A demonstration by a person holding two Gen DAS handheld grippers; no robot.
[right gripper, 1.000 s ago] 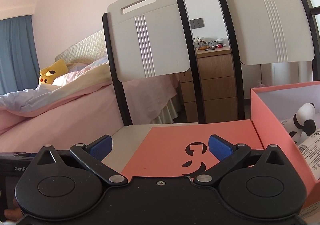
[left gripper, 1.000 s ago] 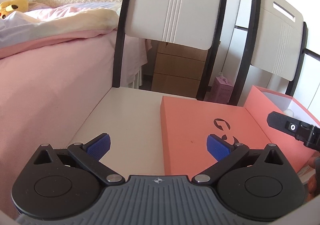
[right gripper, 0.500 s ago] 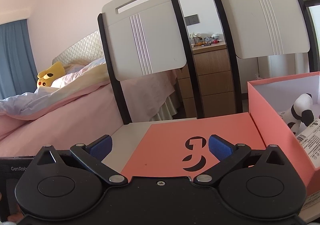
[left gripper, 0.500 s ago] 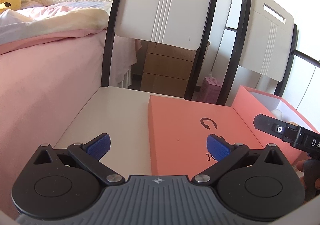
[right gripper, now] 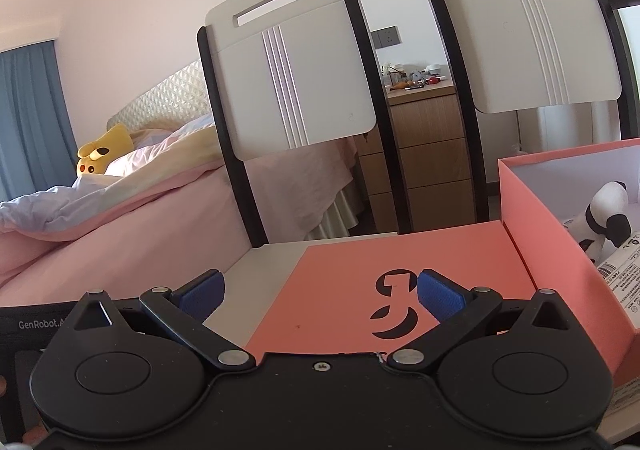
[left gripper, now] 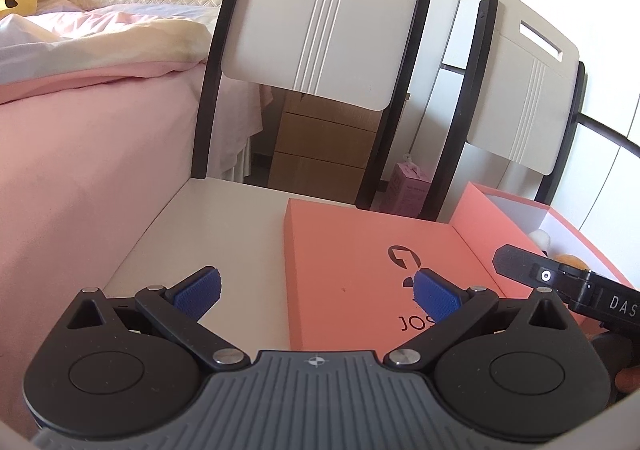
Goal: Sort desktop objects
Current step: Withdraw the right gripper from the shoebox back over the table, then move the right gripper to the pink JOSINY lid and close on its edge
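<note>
Both grippers, left gripper [left gripper: 316, 292] and right gripper [right gripper: 320, 290], hang with jaws spread wide and empty above the salmon box lid [left gripper: 372, 274] lying flat on the white desk [left gripper: 224, 234], open box [right gripper: 560, 250] touching its right edge, bare desk to the left.

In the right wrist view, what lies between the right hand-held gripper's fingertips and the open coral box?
Only the flat coral lid: the right hand-held gripper hangs open over it, and its far edge meets the open box holding a plush toy.

Bare white desk [left gripper: 224, 234] left of coral lid [left gripper: 360, 262]; chair backs [left gripper: 320, 22] behind.
</note>
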